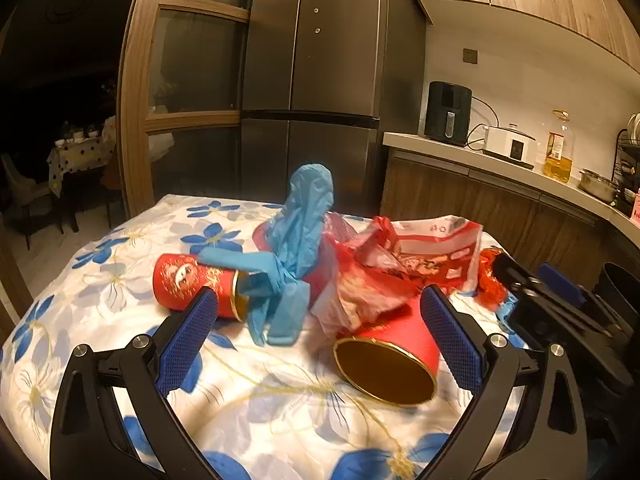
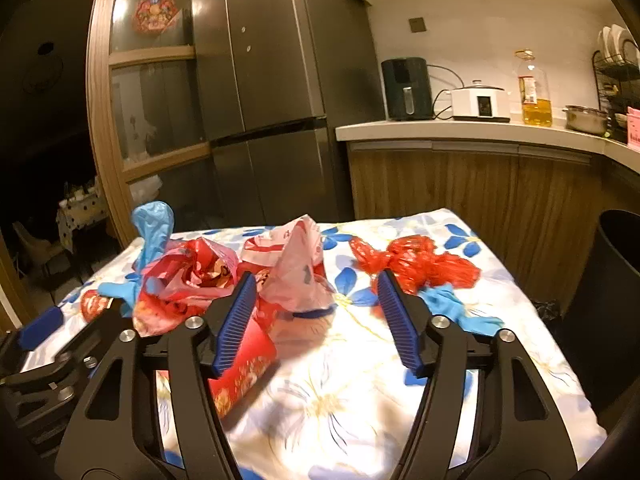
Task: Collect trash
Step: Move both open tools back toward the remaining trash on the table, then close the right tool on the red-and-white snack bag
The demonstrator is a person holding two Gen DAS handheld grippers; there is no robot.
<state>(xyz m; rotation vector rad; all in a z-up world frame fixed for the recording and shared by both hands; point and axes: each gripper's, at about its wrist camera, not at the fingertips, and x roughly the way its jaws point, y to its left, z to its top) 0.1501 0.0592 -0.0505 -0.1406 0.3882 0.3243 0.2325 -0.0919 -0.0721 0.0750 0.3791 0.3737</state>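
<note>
The trash lies scattered on the worktop (image 2: 360, 380), which is draped in a glossy white cloth with blue flowers. Ahead of the right gripper (image 2: 316, 320), whose jaws are spread with nothing between the pads, a pale pink plastic bag (image 2: 296, 272) stands crumpled just beyond the left pad; it is judged very light, limp and slippery, best pinched at a bunched fold rather than a flat panel. Just past the right pad a crinkled red wrapper (image 2: 416, 264) is seen, thin and springy, with a soft blue glove (image 2: 448, 300) touching its near edge. Left of the jaws a red printed bag (image 2: 188, 280) is heaped.

In the left wrist view the left gripper (image 1: 316, 332) is likewise spread and holds nothing. Between and just beyond its jaws a blue plastic bag (image 1: 296, 248) is draped, thin and floppy. Beside the right pad a red paper cup (image 1: 392, 360) lies on its side, mouth toward the camera, gold inside; it is light, stiff enough to roll, easily crushed, and would be taken across the rim. A second red cup (image 1: 196, 284) lies behind the left pad. A dark bin (image 2: 616, 280), probably the destination, stands right of the worktop.
</note>
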